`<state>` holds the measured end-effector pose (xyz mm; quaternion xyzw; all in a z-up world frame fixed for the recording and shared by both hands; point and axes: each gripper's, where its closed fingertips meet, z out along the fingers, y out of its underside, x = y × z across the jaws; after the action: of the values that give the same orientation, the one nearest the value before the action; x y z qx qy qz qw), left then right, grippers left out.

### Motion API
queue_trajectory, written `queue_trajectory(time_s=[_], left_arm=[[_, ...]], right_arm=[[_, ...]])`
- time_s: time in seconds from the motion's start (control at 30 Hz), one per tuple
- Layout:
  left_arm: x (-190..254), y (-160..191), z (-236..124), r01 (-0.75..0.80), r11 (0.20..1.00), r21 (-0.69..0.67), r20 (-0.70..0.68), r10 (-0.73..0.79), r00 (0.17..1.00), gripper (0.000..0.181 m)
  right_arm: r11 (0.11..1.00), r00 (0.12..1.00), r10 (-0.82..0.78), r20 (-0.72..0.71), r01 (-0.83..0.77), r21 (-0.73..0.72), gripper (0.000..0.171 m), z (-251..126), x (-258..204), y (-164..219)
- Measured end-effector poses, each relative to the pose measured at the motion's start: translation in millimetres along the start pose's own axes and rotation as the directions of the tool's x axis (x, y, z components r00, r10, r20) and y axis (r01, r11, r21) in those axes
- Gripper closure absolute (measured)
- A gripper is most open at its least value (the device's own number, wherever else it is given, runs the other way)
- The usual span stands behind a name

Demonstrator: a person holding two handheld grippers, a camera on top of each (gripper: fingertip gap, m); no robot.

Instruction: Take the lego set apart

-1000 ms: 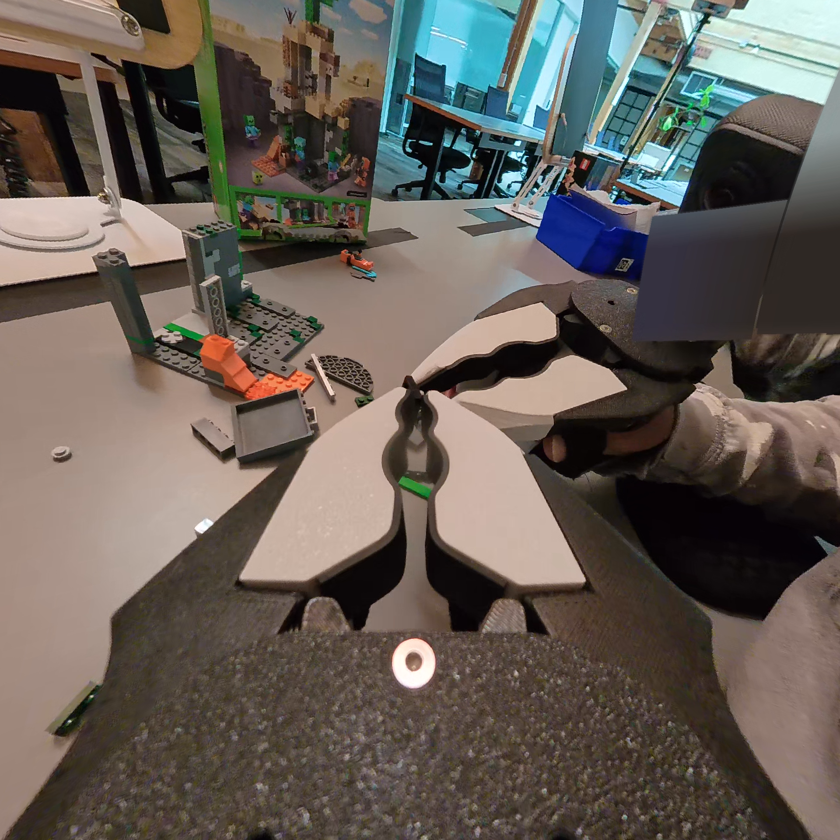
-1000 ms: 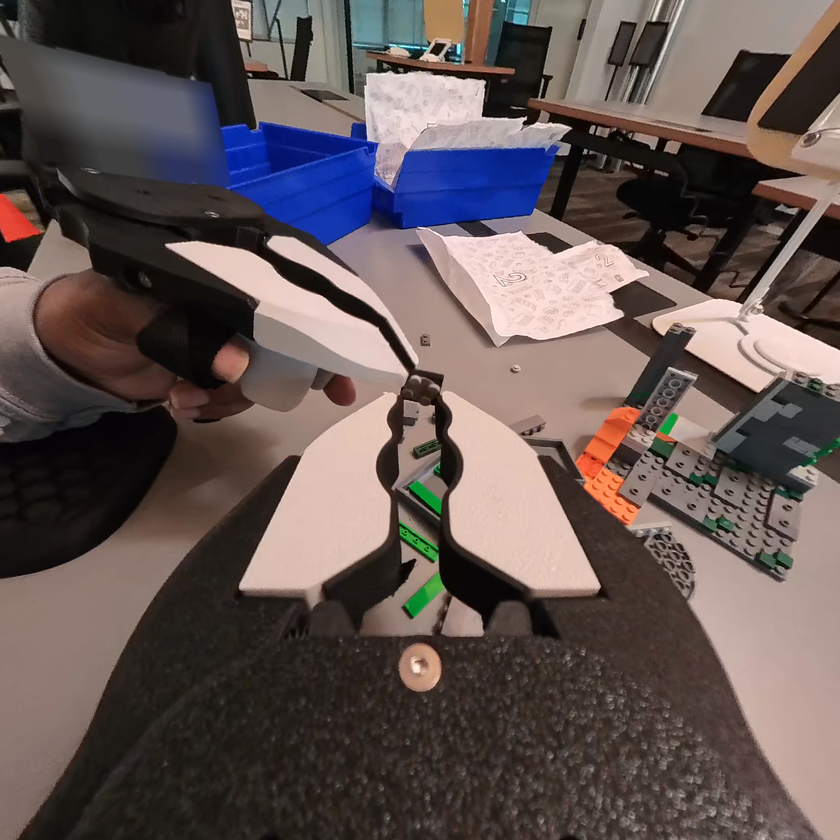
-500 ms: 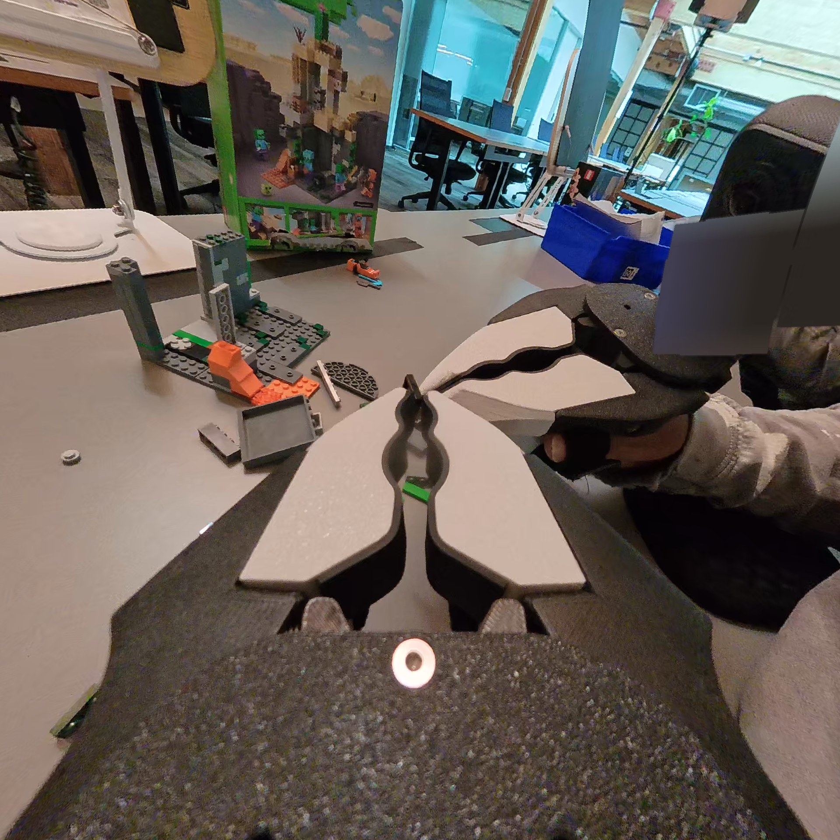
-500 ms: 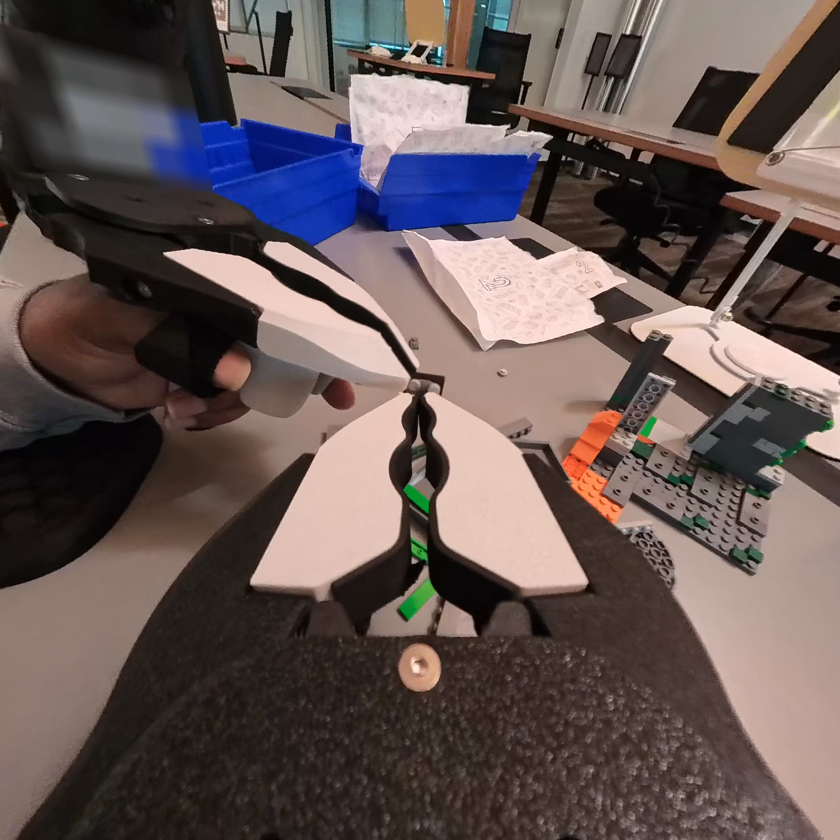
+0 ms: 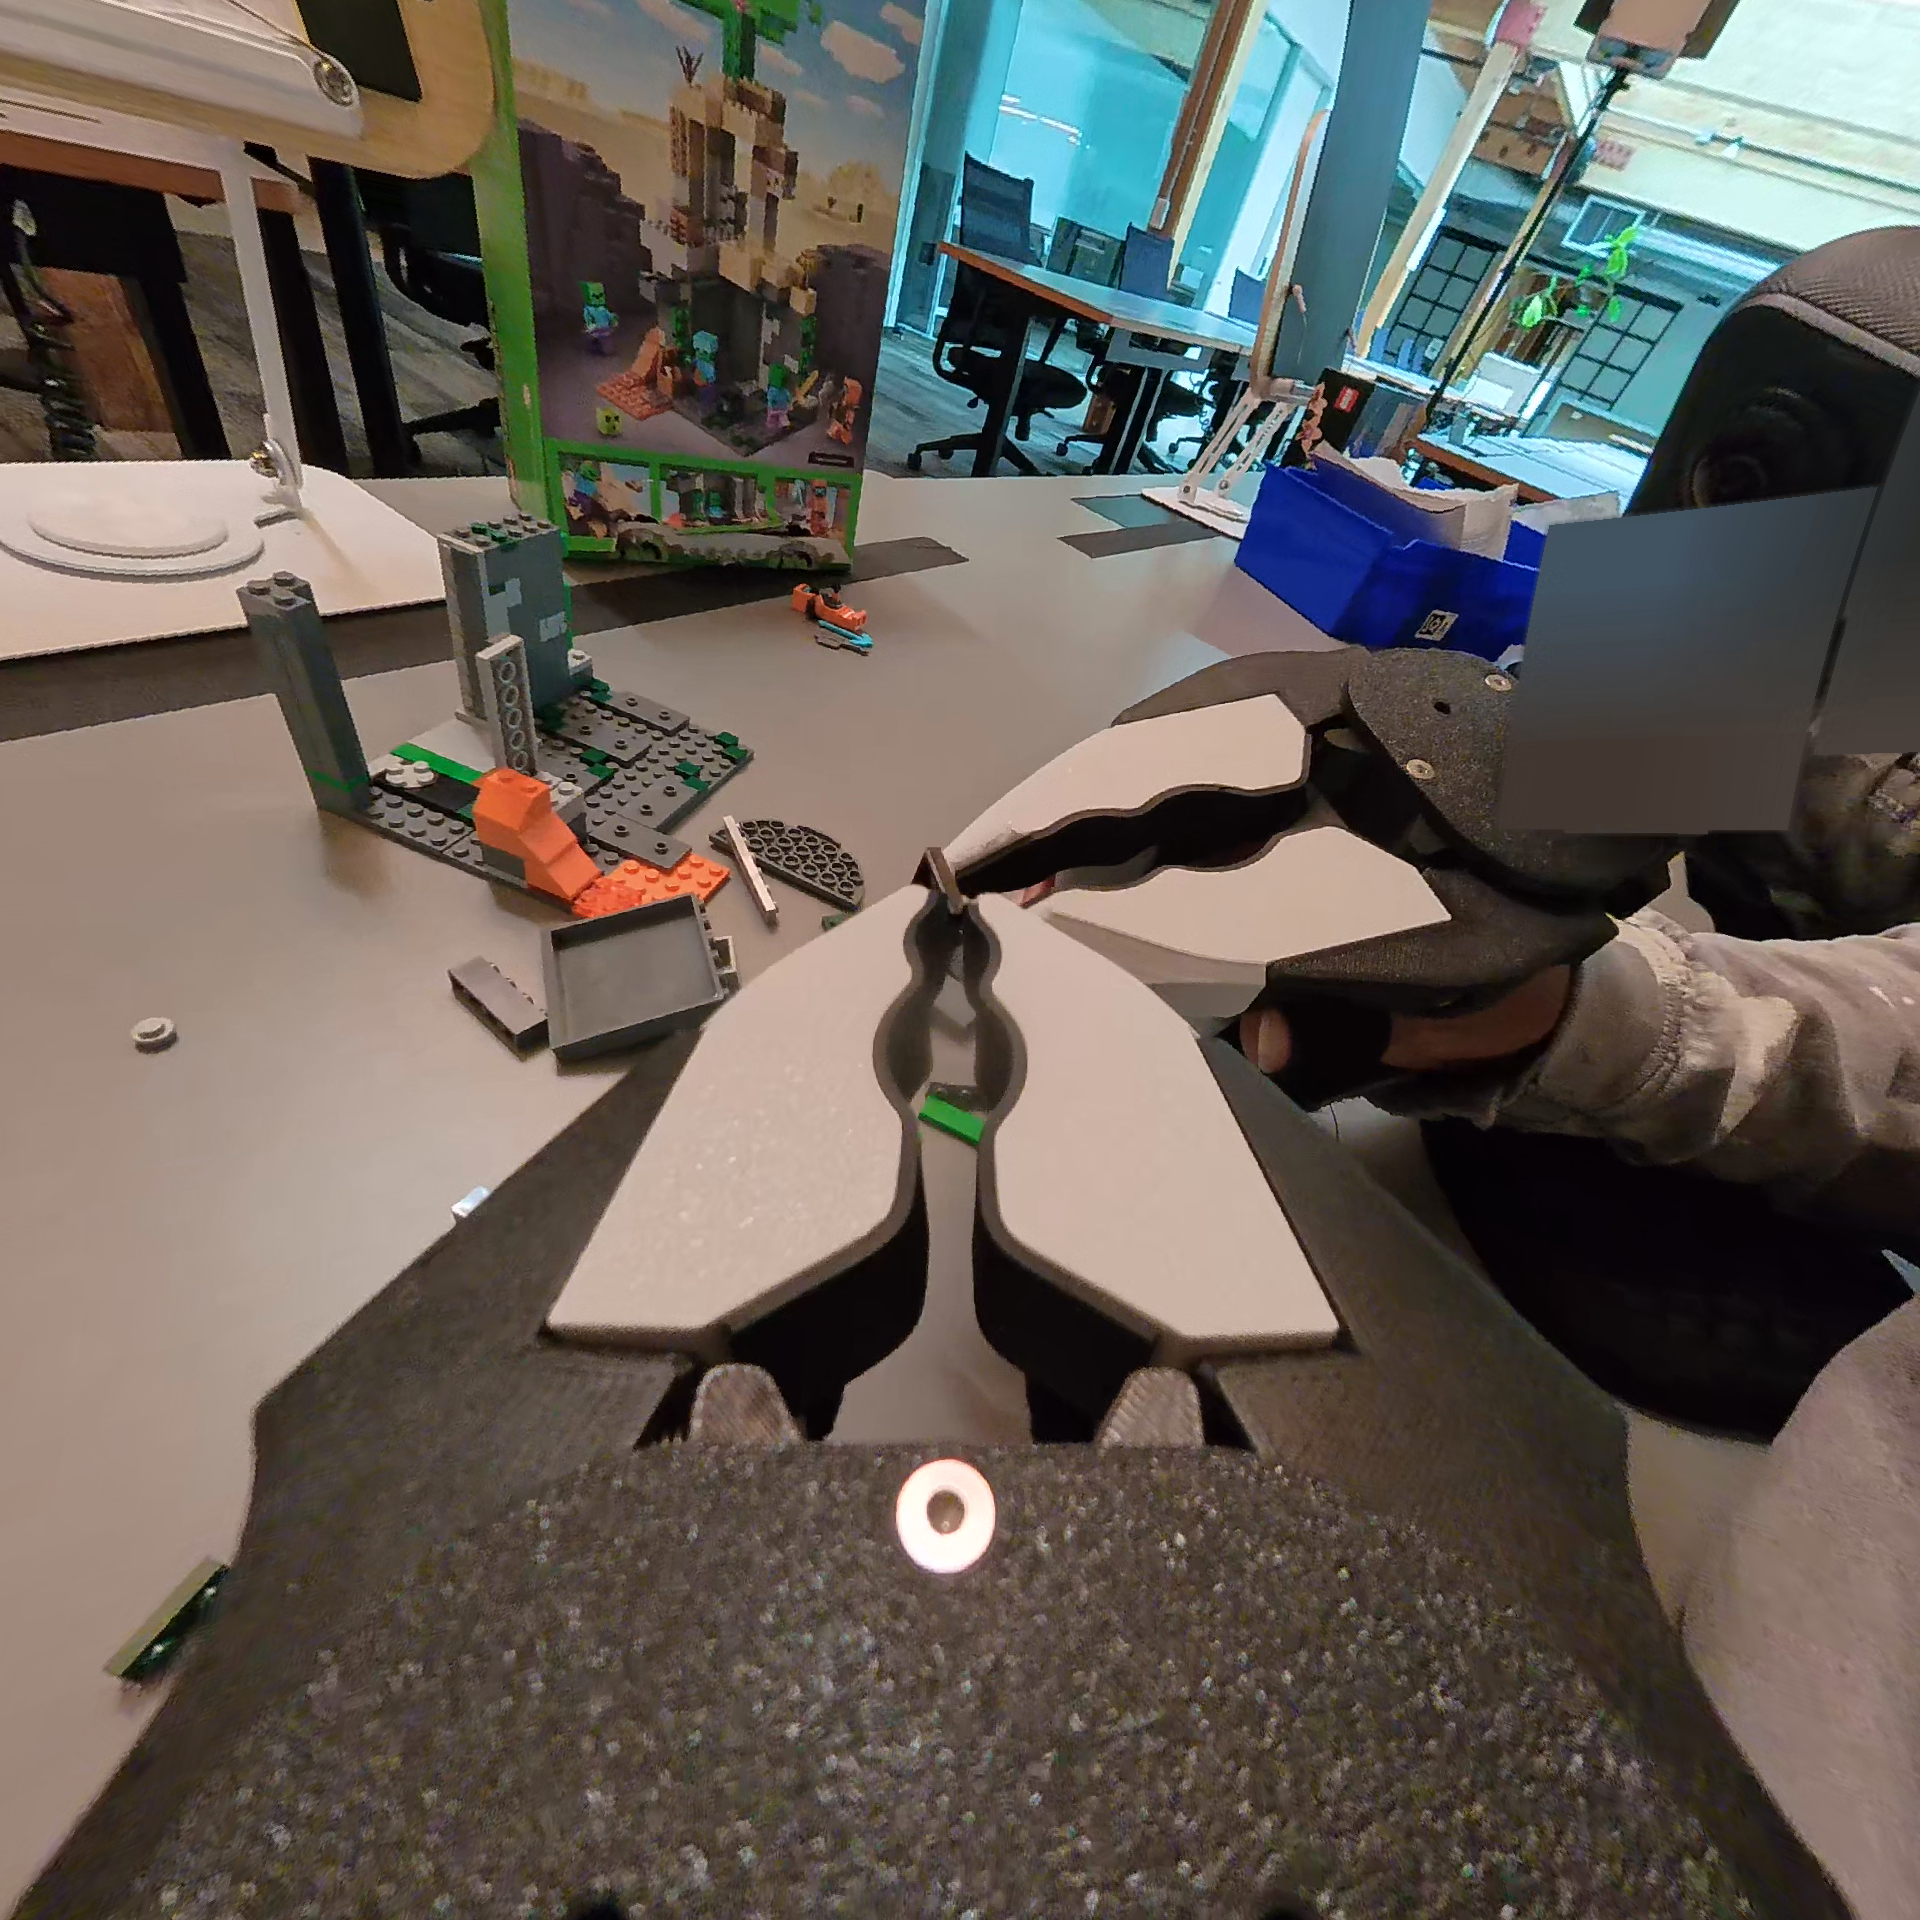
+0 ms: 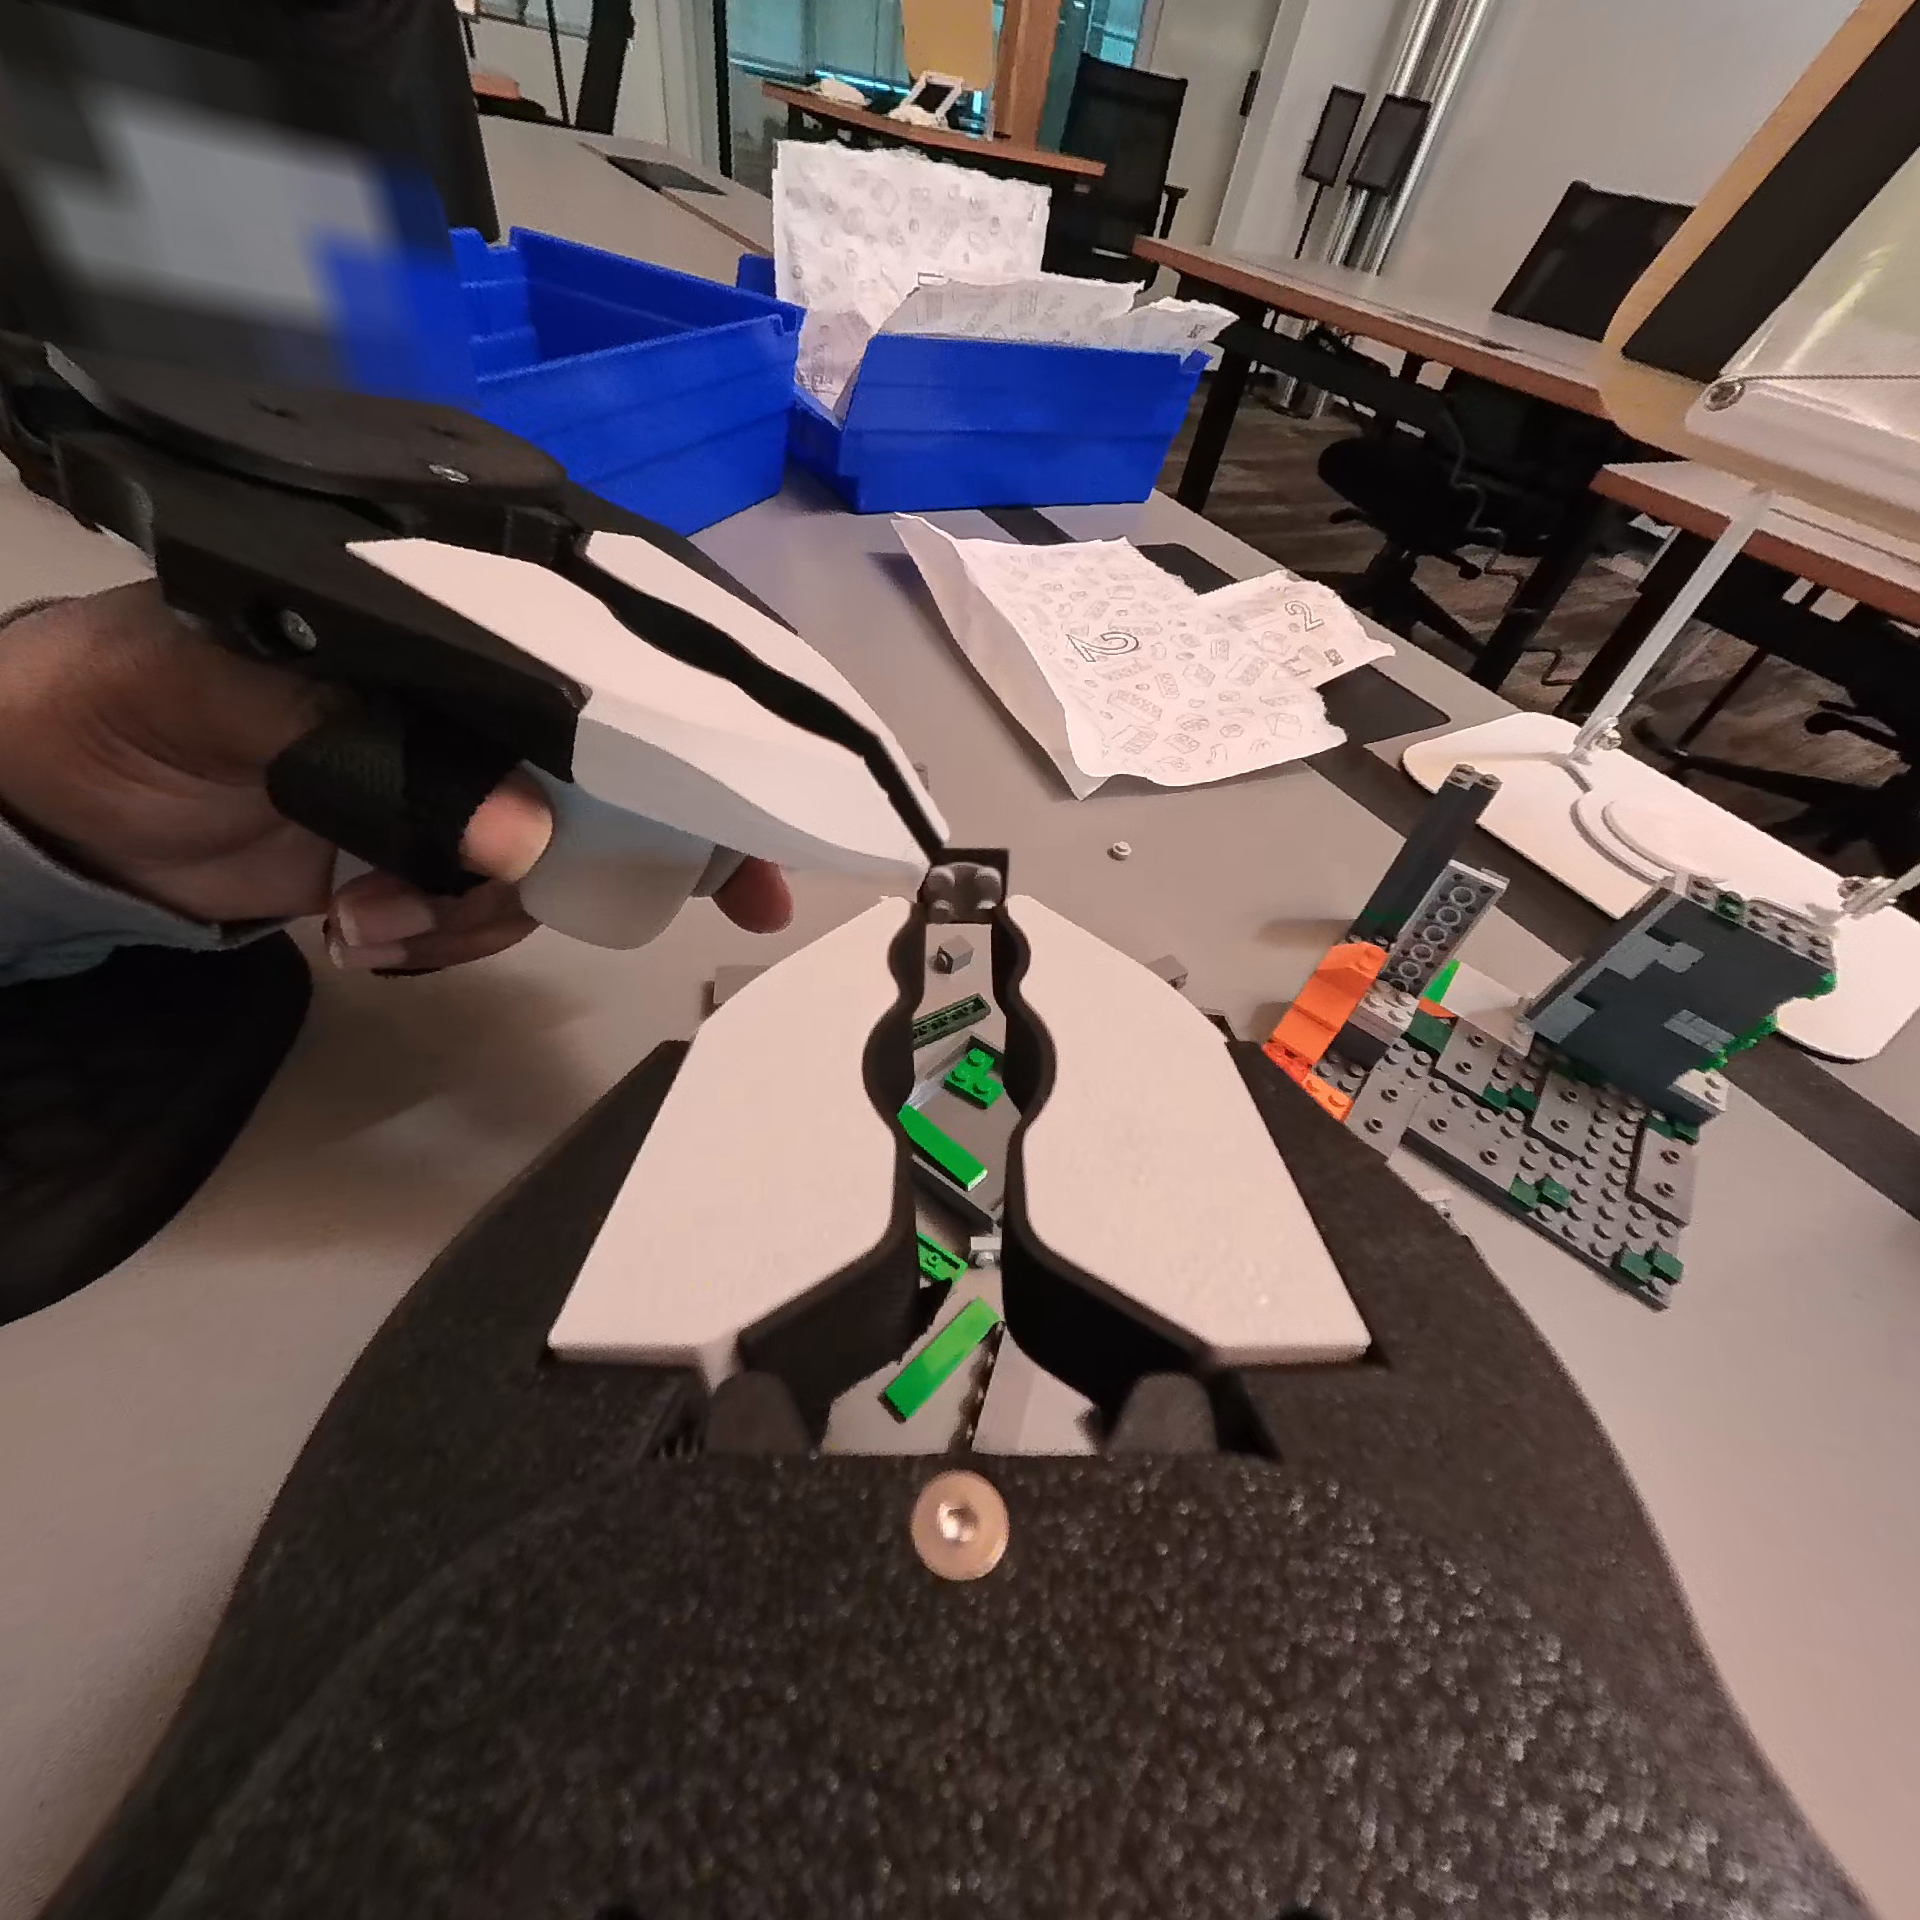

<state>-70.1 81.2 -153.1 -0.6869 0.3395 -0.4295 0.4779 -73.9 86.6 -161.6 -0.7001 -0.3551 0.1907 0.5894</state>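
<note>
Both grippers meet tip to tip above the table (image 5: 260, 1195). Right gripper (image 6: 964, 891) pinches a small grey brick (image 6: 962, 885); left gripper (image 5: 948, 906), jaws nearly closed, grips its edge. Lego build (image 5: 540, 769) stands well apart.

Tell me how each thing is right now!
Left tool: shut on the small grey piece.
Right tool: shut on the same piece.
Lego build: partly apart, wall standing.
Grey tray: off, open side up.
Lego box: upright.
Blue bins: open, paper bags inside.
</note>
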Motion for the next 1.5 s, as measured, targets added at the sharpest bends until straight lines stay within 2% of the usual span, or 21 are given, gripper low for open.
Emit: queue_trajectory(time_s=[0.73, 1.0, 1.03, 1.1, 1.2, 1.33, 1.5], left_arm=[[2.6, 5.1, 4.2, -0.003, 1.000, -0.024, -0.009, 0.003, 1.000, 0.178], [-4.4, 7.5, 4.6, -0.056, 0.998, -0.042, 0.064, 0.059, 0.996, 0.178], [-7.7, 8.0, 4.1, -0.063, 0.997, -0.047, 0.088, 0.067, 0.994, 0.178], [-19.7, 5.8, 0.8, -0.085, 0.995, -0.045, 0.146, 0.091, 0.985, 0.178], [-23.9, 3.5, -2.8, -0.042, 0.999, -0.027, 0.132, 0.045, 0.990, 0.178], [-23.3, 5.6, -1.8, -0.048, 0.998, -0.041, 0.126, 0.053, 0.991, 0.178], [-19.4, 12.0, 1.4, -0.053, 0.997, -0.060, 0.080, 0.058, 0.995, 0.178]], right_arm=[[0.998, 0.998, -0.055, -0.010, 0.055, -0.042, 0.160, -2.3, 2.2, 6.2], [0.996, 0.998, -0.058, -0.027, 0.056, -0.068, 0.161, -1.6, 4.5, 10.0], [0.996, 0.998, -0.061, -0.035, 0.058, -0.070, 0.169, -2.3, 5.9, 10.9], [0.996, 0.998, -0.057, -0.010, 0.056, -0.066, 0.171, -3.2, 2.3, 10.6], [0.990, 0.993, -0.120, -0.012, 0.119, -0.075, 0.171, -2.5, -4.0, 11.2], [0.994, 0.994, -0.099, -0.035, 0.097, -0.044, 0.171, -2.8, 2.1, 8.4], [0.999, 0.999, -0.036, -0.010, 0.036, 0.012, 0.157, -4.8, 7.0, 2.5]])
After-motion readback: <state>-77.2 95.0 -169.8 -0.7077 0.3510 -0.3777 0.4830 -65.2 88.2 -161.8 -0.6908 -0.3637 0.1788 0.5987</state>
